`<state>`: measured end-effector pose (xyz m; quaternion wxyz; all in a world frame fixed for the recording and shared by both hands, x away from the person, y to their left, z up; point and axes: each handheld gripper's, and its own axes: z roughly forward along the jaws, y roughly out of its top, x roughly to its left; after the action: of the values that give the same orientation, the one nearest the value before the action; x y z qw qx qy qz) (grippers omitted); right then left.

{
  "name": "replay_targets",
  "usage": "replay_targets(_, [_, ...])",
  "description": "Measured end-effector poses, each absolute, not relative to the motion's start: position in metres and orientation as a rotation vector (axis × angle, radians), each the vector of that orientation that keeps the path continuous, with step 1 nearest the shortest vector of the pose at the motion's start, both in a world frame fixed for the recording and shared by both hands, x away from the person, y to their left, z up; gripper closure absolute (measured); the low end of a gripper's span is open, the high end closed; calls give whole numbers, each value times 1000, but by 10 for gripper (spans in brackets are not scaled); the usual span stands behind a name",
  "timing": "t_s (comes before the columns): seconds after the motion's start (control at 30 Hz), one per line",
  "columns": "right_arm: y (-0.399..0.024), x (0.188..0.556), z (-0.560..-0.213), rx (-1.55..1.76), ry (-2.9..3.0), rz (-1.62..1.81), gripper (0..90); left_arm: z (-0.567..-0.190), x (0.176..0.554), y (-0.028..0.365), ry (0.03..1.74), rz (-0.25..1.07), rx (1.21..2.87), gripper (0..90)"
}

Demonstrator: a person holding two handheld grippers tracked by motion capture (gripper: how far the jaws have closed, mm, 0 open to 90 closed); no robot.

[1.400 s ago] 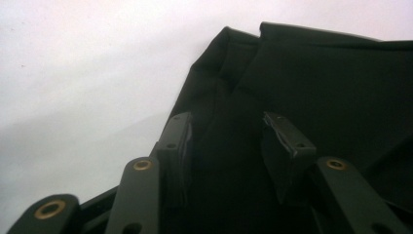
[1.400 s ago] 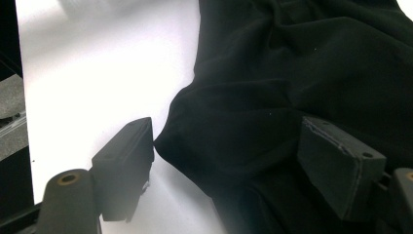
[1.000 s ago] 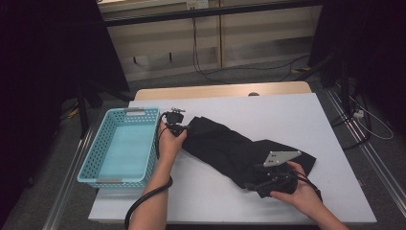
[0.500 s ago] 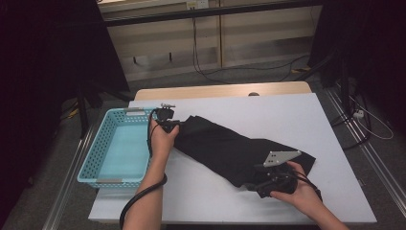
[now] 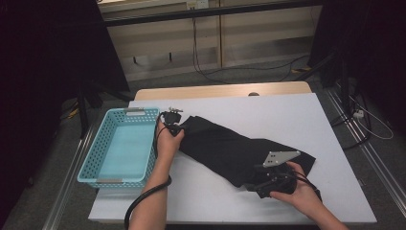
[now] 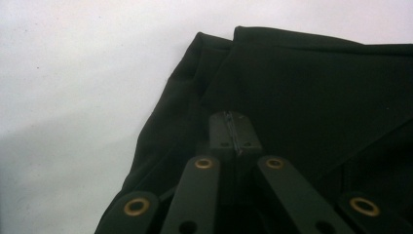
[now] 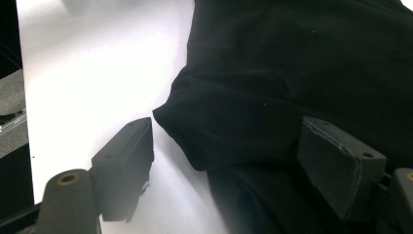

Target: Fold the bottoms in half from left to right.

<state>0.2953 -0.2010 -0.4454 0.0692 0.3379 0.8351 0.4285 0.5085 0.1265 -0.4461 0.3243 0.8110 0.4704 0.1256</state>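
A black cloth [image 5: 225, 148] lies spread across the white table [image 5: 277, 115]. My left gripper [image 5: 174, 125] is at the cloth's left corner, beside the basket. In the left gripper view its jaws [image 6: 234, 131] have just been closing and now stand together, pinching the cloth [image 6: 316, 87], whose creases run up to the tips. My right gripper [image 5: 256, 184] is at the cloth's near right end, under its grey plate. Its jaws [image 7: 229, 161] stand open on either side of a rounded fold of the cloth [image 7: 292, 63], and the pads do not press on it.
A light blue mesh basket [image 5: 91, 158] with nothing in it sits at the table's left edge, close to my left hand. Bare white tabletop lies behind and in front of the cloth. Cables trail from both grippers toward the near edge.
My left hand shifted slightly toward the basket and came back to the cloth's corner. The right hand and the cloth's right end have not moved.
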Motion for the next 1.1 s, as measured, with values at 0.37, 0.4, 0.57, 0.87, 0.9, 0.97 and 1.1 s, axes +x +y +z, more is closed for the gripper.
replay_targets(0.37, [-201,295,-445,1016,2513,1293,213,-425,511,149,1287,419,2094,900])
replay_targets(0.4, [-201,295,-445,1016,2514,1293,213,-424,511,151,1291,430,2088,900])
replay_targets(0.57, [-200,295,-445,1013,2517,1293,213,-419,513,158,1286,479,2083,900])
replay_targets(0.87, [-210,298,-441,1036,2477,1297,213,-421,509,148,1231,400,2080,797])
replay_targets(0.9, [-213,298,-440,1043,2465,1292,213,-422,508,146,1225,390,2075,723])
replay_targets(0.97, [-218,299,-438,1063,2442,1288,220,-422,506,143,1215,360,2064,566])
replay_targets(1.1, [-224,299,-436,1071,2421,1274,246,-420,499,138,1216,308,2034,406])
